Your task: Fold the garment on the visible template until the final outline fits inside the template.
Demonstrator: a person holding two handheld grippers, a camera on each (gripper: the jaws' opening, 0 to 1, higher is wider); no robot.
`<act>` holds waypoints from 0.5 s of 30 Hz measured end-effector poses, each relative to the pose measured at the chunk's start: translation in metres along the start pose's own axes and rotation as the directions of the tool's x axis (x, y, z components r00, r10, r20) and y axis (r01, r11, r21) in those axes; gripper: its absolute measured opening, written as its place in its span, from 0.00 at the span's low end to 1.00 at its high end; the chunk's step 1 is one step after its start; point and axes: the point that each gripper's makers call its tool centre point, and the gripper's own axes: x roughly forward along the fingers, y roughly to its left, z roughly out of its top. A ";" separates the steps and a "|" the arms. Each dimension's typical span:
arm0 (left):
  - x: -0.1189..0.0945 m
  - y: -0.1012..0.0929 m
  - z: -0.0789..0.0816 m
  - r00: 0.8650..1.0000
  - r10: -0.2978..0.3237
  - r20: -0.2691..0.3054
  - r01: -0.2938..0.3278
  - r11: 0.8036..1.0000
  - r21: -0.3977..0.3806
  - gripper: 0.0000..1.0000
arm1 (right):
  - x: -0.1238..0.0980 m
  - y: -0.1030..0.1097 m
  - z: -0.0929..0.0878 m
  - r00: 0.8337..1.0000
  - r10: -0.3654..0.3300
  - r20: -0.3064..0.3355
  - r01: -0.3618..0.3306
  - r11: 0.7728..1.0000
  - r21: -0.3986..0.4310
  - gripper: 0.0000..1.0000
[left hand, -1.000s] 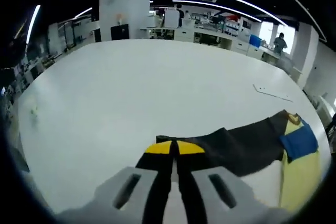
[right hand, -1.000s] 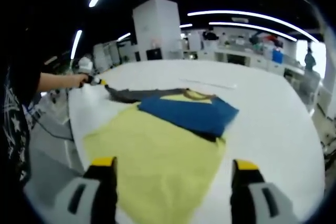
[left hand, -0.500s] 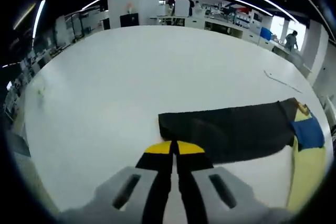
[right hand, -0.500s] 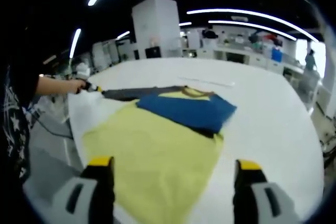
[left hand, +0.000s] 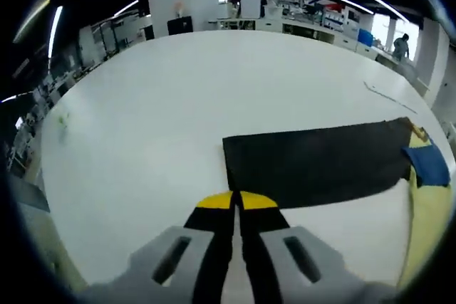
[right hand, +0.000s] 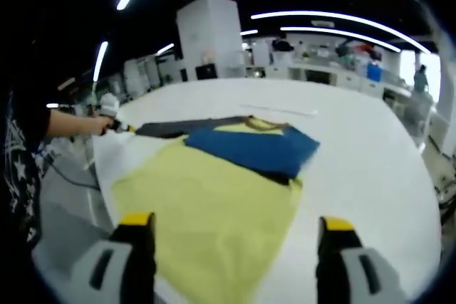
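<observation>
- Left gripper (left hand: 235,203): grey slotted housings, black jaws, yellow tips.
- Right gripper (right hand: 235,224): same colours.
- Person's black shirt (right hand: 16,169) with white star print.

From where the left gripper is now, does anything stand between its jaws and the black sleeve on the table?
Nothing visible does. The left gripper, jaws shut, sits just short of the near edge of the black sleeve, with bare white table around it.

A wide white tabletop (left hand: 157,97) lies bare beyond and left of the flat dark sleeve (left hand: 313,165). In the right gripper view, bare tabletop runs right of the yellow garment (right hand: 214,218), with a person's arm (right hand: 68,122) at its left edge.
</observation>
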 end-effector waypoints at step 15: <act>0.000 -0.004 0.014 0.996 -0.016 0.091 0.012 0.999 0.041 0.21 | -0.001 -0.001 -0.003 1.000 -0.005 -0.006 0.005 1.000 0.013 0.94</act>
